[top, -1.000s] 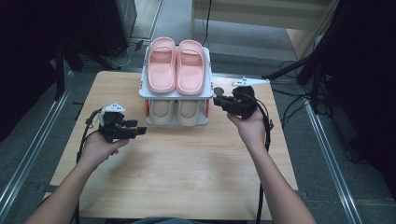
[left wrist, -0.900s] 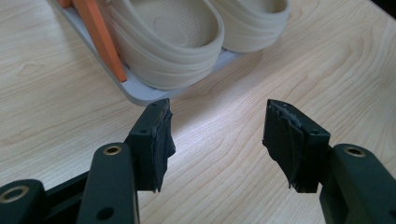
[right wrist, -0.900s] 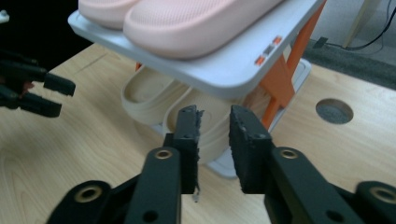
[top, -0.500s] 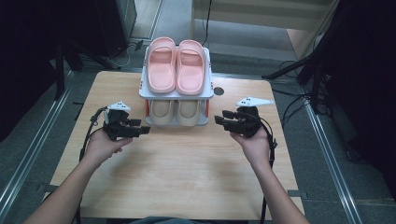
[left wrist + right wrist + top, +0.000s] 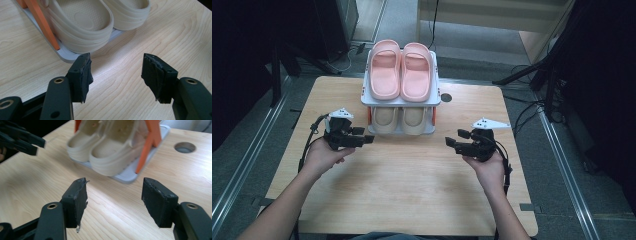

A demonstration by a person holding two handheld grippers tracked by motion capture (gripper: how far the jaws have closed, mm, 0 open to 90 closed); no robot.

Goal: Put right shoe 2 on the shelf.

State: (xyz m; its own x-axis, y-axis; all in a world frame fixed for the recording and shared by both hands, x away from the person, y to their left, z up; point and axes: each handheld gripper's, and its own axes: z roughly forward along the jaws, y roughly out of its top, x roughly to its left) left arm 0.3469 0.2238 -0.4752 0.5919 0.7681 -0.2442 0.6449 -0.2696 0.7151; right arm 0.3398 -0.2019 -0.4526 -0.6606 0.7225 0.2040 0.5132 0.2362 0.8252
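A small white two-shelf rack [image 5: 401,101] with orange posts stands at the back middle of the wooden table. A pair of pink slippers [image 5: 384,70] lies on its top shelf, and a pair of beige slippers [image 5: 386,119] on the bottom shelf. My left gripper [image 5: 364,136] hovers open just left of the rack's front, with the beige slippers [image 5: 85,27] ahead of its empty jaws [image 5: 116,67]. My right gripper [image 5: 455,138] is low over the table right of the rack. Its jaws [image 5: 115,192] have just been opening, stand open and hold nothing. They point towards the beige slippers [image 5: 112,152].
A round hole [image 5: 446,97] is cut in the table [image 5: 412,185] beside the rack's right corner. Bare wood stretches between the grippers and the front edge. Dark stands and cables [image 5: 532,110] surround the table, with metal rails on the floor either side.
My right hand has come down from beside the rack's top shelf to low over the table on the right, and its jaws have widened. The left hand has stayed put.
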